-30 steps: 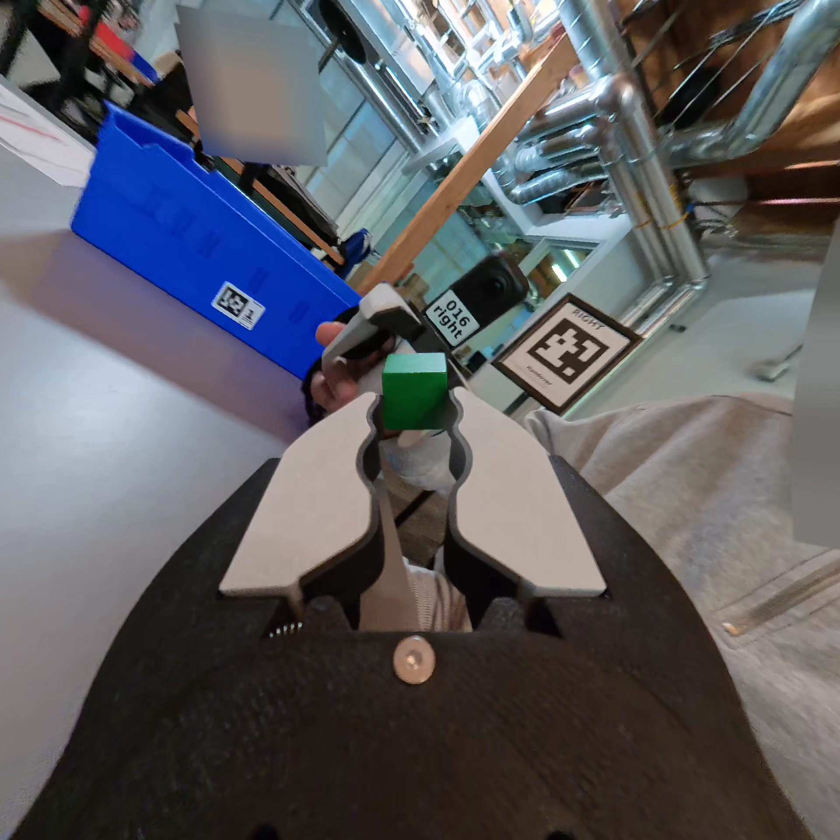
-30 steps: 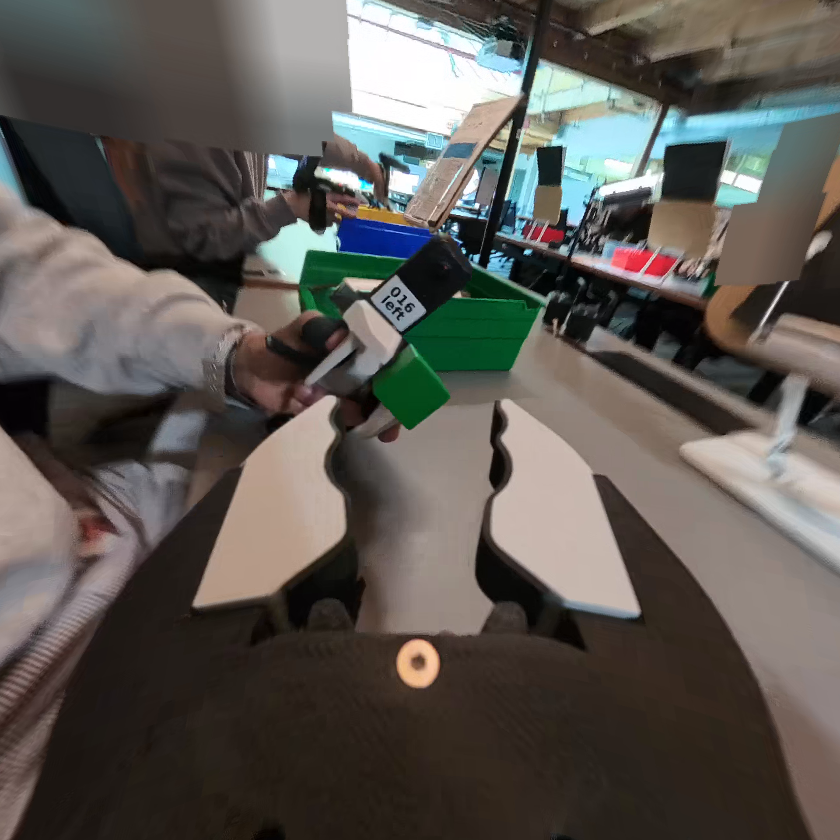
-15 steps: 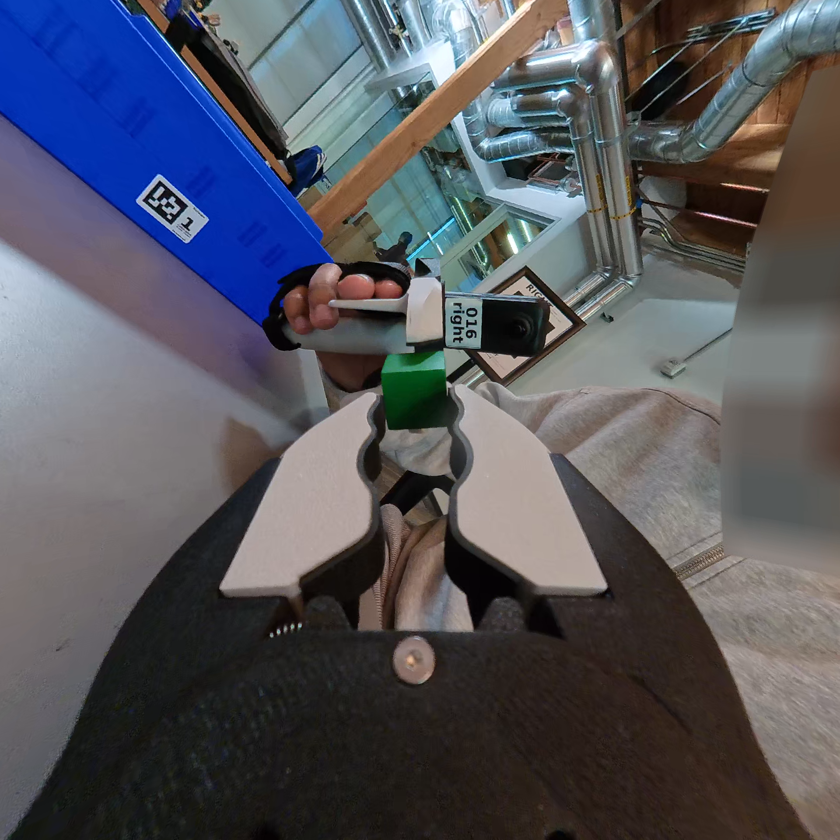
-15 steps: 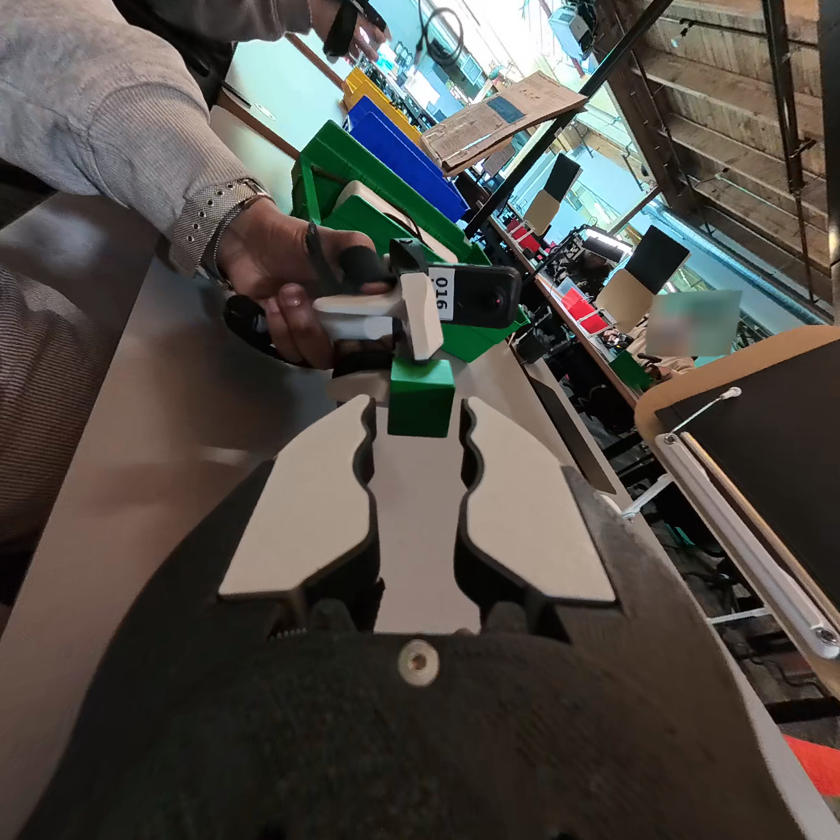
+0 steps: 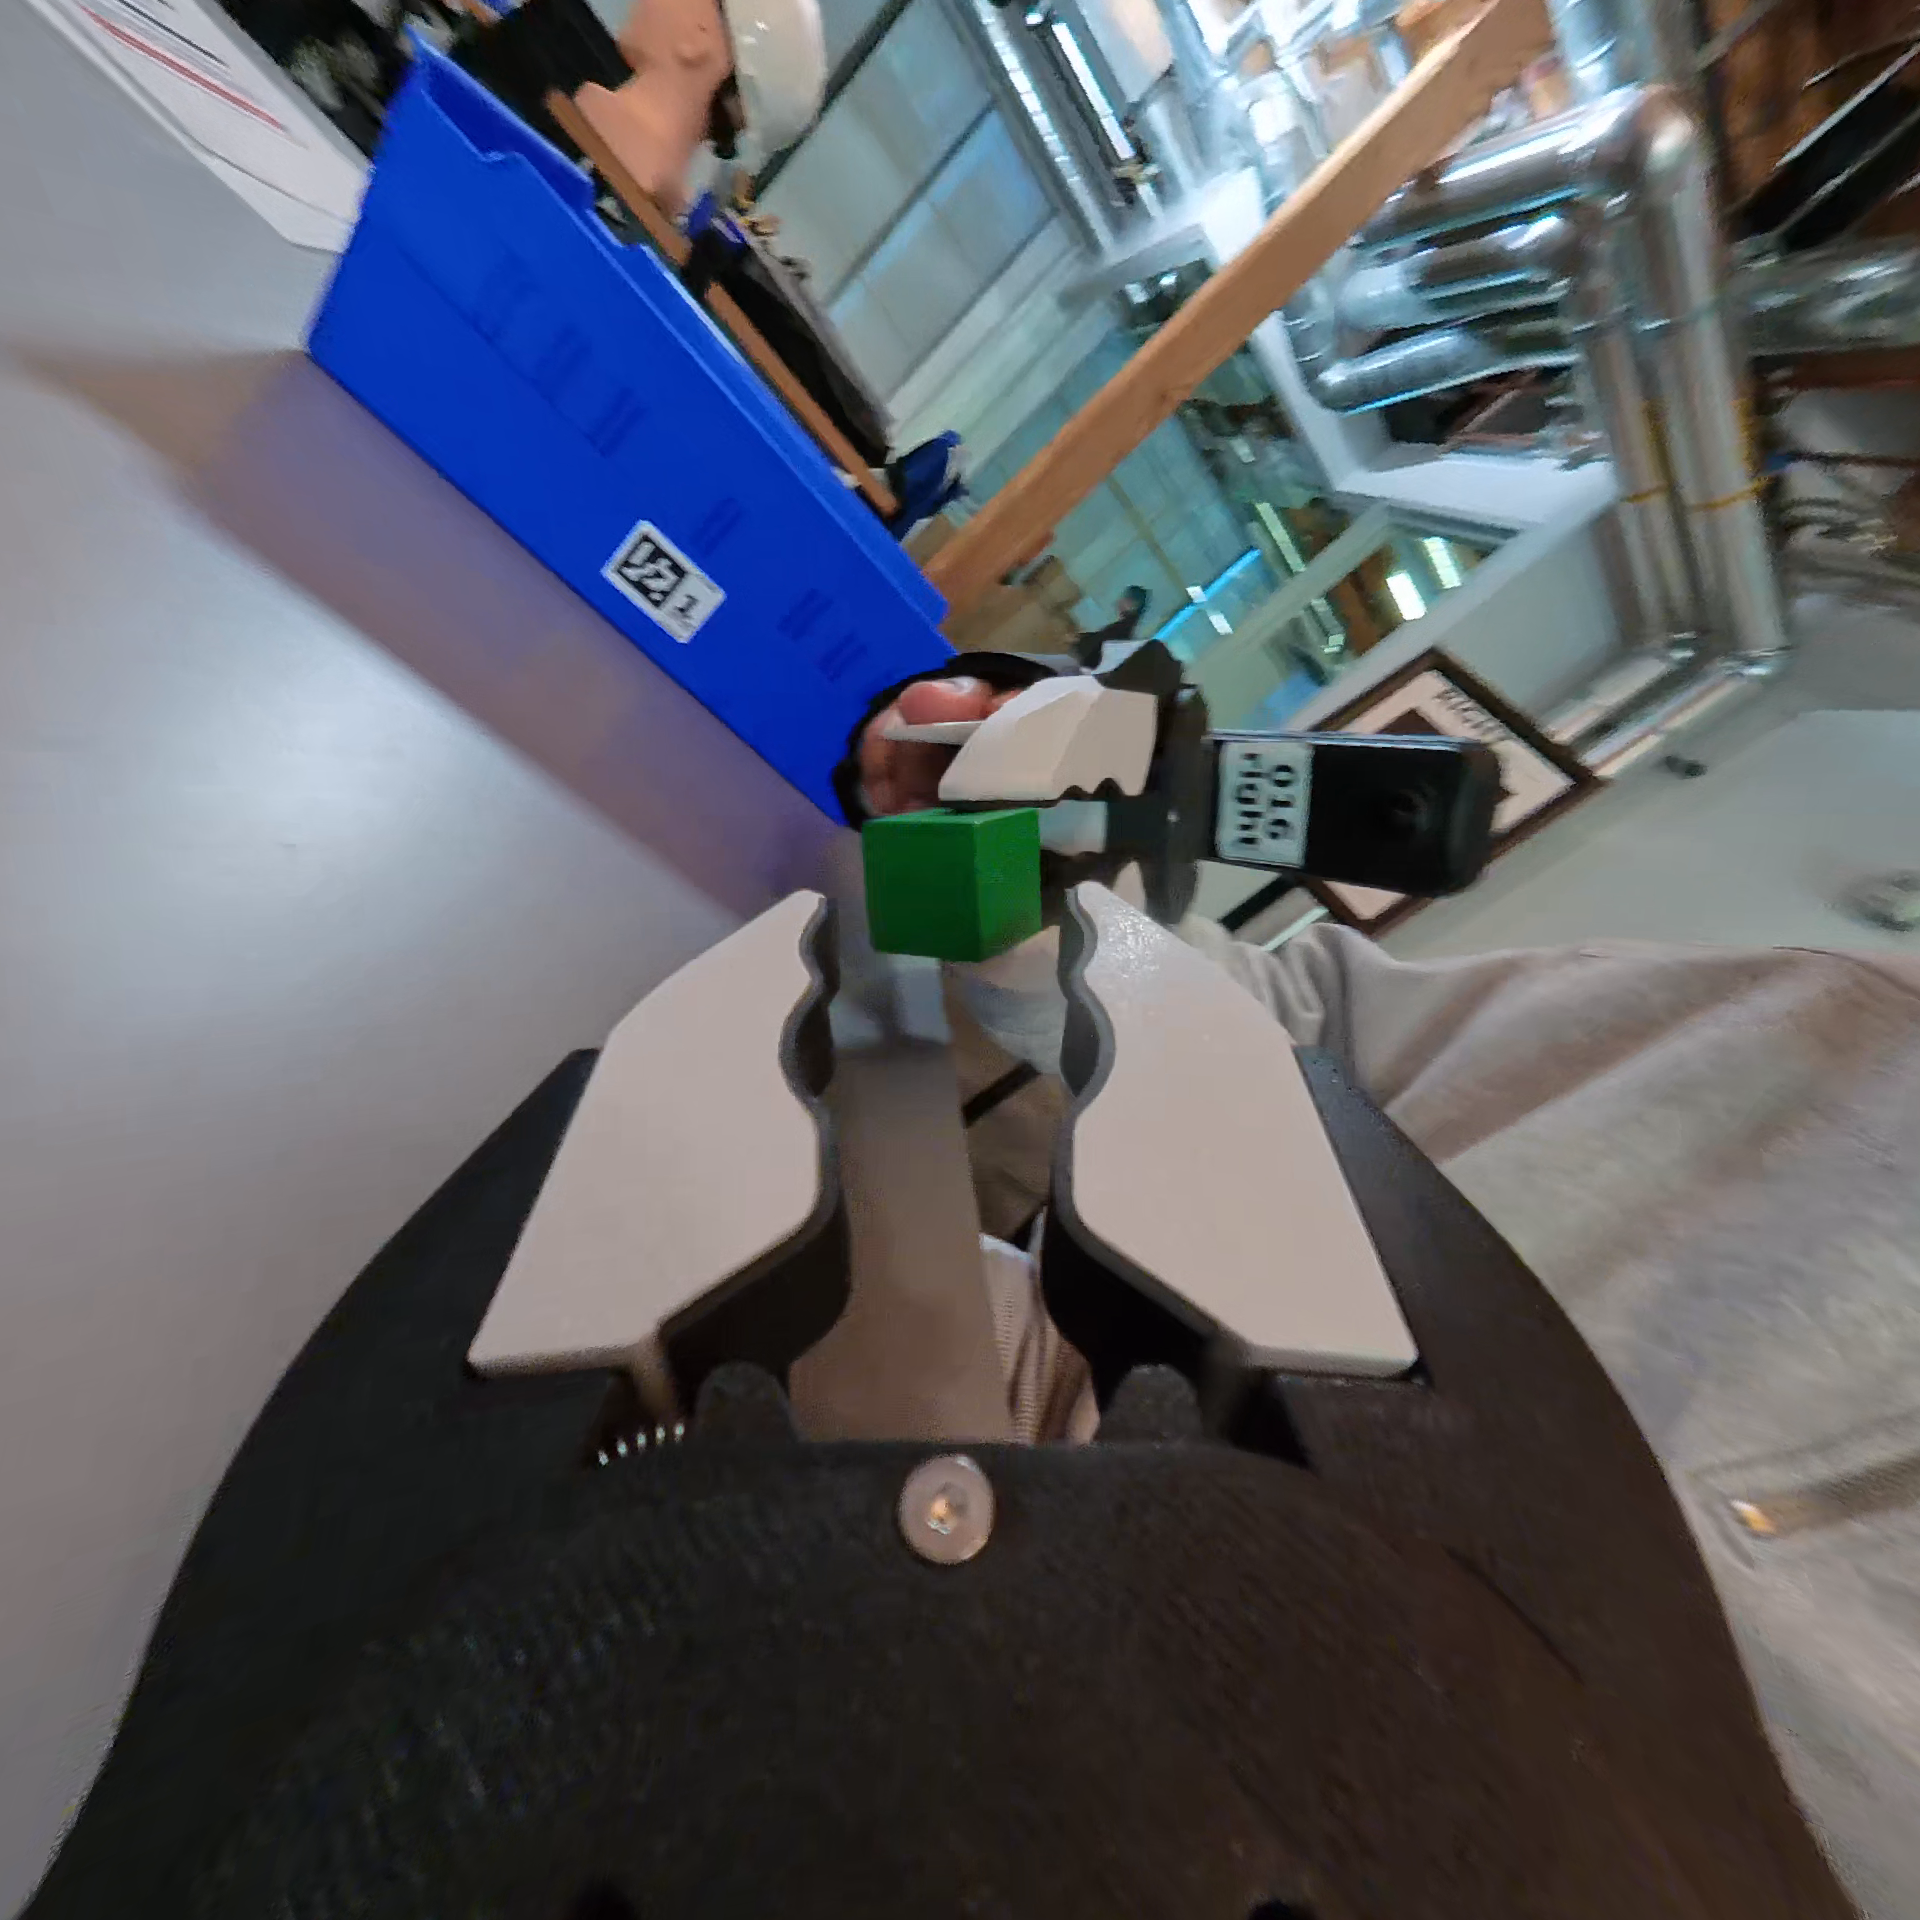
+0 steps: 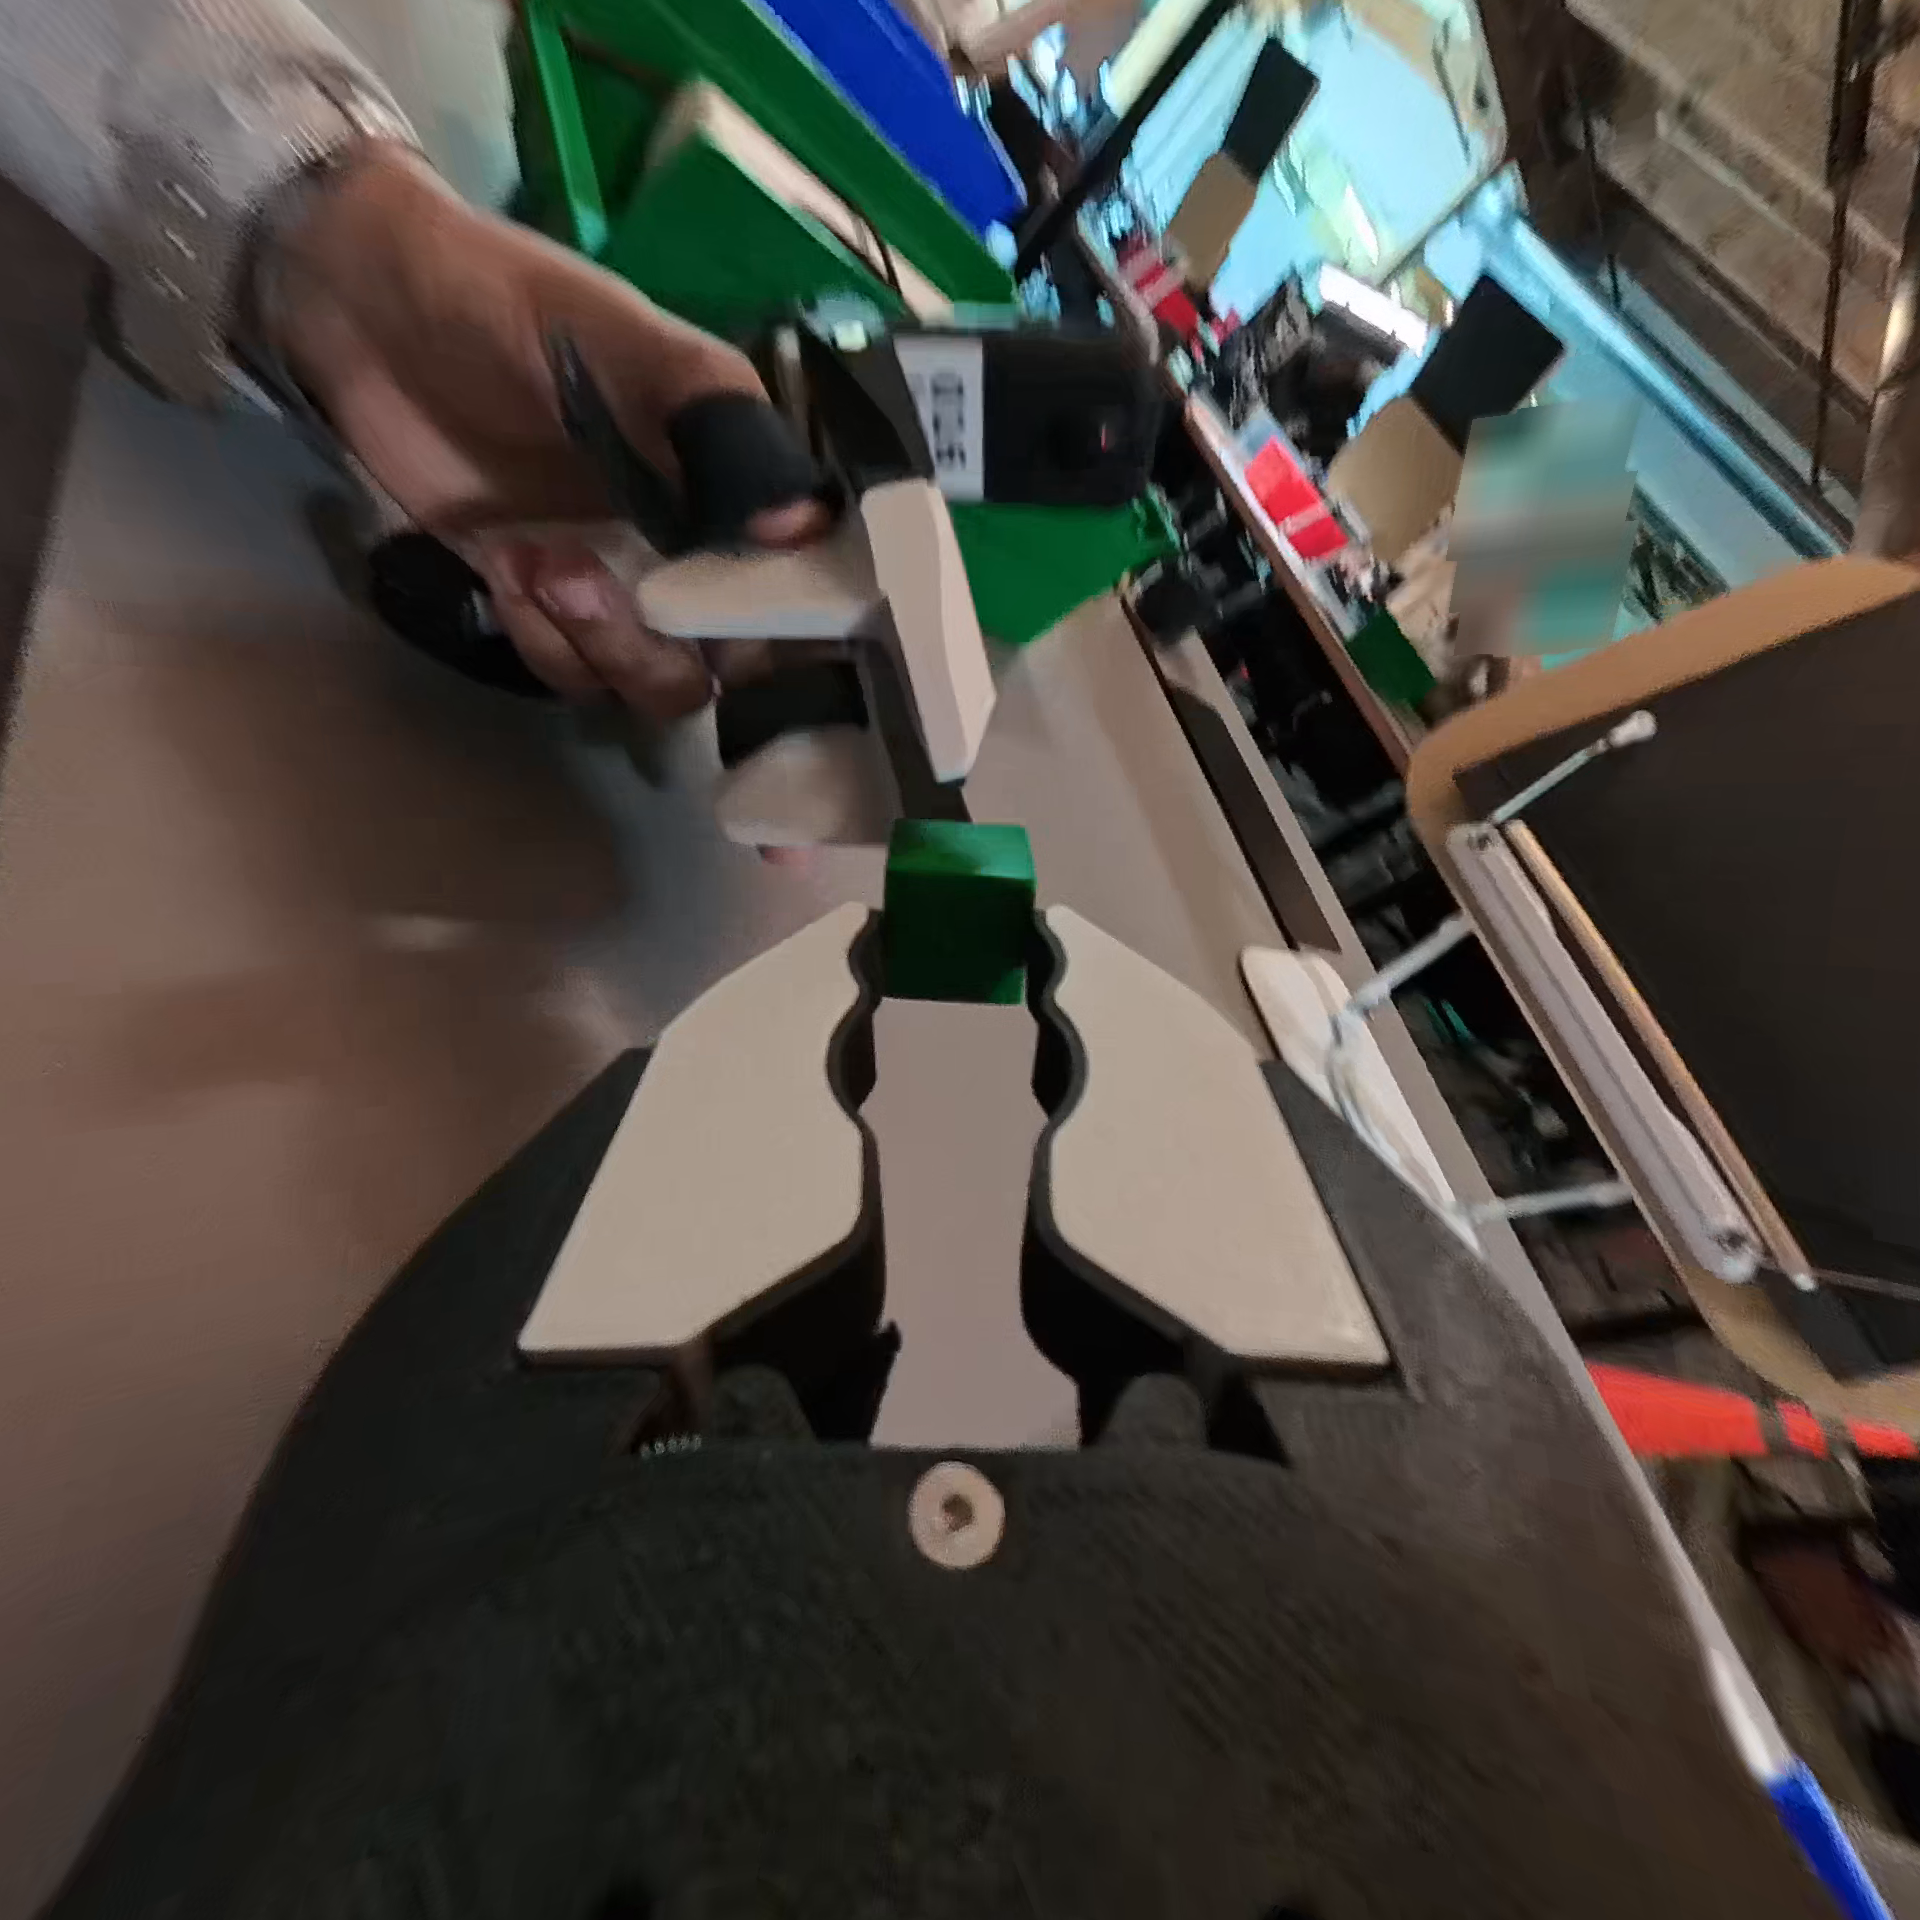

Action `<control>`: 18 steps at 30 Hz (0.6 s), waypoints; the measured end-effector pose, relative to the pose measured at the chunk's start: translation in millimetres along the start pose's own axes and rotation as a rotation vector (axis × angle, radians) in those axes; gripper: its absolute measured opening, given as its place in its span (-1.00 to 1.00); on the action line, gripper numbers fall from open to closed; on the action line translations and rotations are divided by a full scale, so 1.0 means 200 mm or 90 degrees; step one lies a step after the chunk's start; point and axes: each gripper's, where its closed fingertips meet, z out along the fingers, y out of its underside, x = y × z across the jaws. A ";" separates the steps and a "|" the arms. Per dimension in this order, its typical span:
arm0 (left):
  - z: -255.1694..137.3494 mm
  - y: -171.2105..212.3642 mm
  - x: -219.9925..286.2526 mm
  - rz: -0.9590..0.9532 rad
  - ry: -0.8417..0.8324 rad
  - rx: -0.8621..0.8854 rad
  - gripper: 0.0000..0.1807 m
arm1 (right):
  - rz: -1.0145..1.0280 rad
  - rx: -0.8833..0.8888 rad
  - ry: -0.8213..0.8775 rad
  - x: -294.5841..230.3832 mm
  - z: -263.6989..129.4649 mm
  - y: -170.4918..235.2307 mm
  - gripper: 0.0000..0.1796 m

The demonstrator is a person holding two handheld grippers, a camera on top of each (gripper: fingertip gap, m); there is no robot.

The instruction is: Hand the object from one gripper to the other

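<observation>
Right wrist view, centre of frame: green cube (image 6: 958, 912) now pinched between the tips of the right gripper (image 6: 956, 951), jaws narrowed onto its sides. Half a second earlier the left gripper (image 5: 948, 935) clamped it; in the left wrist view its jaws now stand parted with gaps either side of the cube (image 5: 951, 881), touching nothing. Handover appears made; left gripper only needs to draw clear. Blue bin (image 5: 582, 416) upper left.

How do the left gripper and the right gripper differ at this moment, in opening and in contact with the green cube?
The left gripper is open, its fingers apart from the green cube; the right gripper is shut on the cube. The left one is empty; the right one carries the cube. Both have pale fingers and black bodies.
</observation>
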 end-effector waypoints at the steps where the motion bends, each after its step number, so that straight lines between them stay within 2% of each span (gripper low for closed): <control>1: 0.00 0.00 -0.02 0.017 -0.028 -0.003 -0.53 | -0.007 -0.037 0.014 0.01 0.01 0.03 -0.70; 5: 0.02 0.03 -0.07 0.094 -0.143 -0.037 -0.52 | -0.029 -0.150 0.062 0.02 0.03 0.07 -0.70; 9: 0.02 0.04 -0.10 0.172 -0.233 -0.061 -0.52 | -0.064 -0.211 0.076 -0.01 0.05 0.08 -0.70; 18: 0.03 0.06 -0.11 0.209 -0.266 -0.078 -0.68 | -0.116 -0.272 0.089 -0.04 0.06 0.09 -0.70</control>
